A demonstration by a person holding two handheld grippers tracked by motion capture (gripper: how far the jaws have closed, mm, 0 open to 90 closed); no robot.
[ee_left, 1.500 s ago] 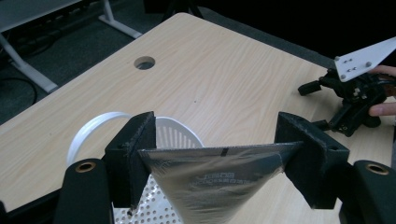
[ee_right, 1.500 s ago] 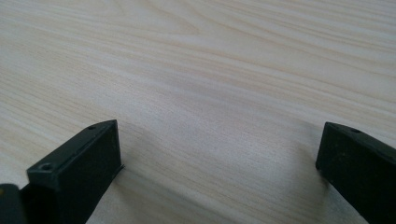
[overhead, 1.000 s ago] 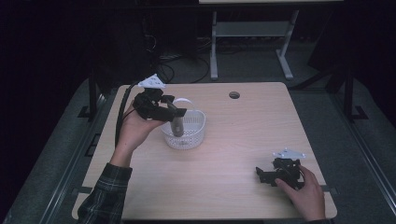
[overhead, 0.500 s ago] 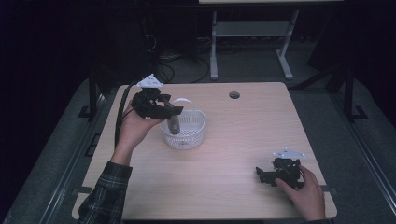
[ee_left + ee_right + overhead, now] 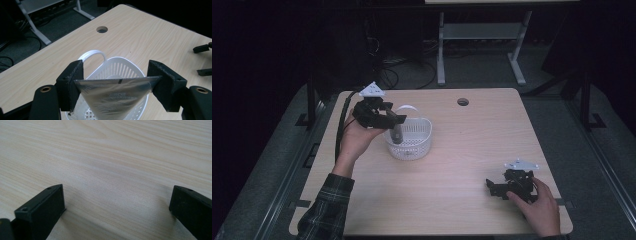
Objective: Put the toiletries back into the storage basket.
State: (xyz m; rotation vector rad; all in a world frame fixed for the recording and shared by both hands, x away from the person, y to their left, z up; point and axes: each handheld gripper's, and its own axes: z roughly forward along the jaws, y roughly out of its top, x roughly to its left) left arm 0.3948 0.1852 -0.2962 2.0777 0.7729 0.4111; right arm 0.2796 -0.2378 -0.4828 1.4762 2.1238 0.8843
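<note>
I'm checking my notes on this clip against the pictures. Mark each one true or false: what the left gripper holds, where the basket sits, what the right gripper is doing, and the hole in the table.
1. The left gripper is shut on a silvery pouch. True.
2. The pouch lies flat on the table. False: it is held above the white basket.
3. The right gripper grips the basket's handle. False: its jaws are open with nothing between them, low over bare wood.
4. The table has a round hole near its far edge. True.

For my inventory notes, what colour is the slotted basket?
White basket; clearest in the left gripper view.
</note>
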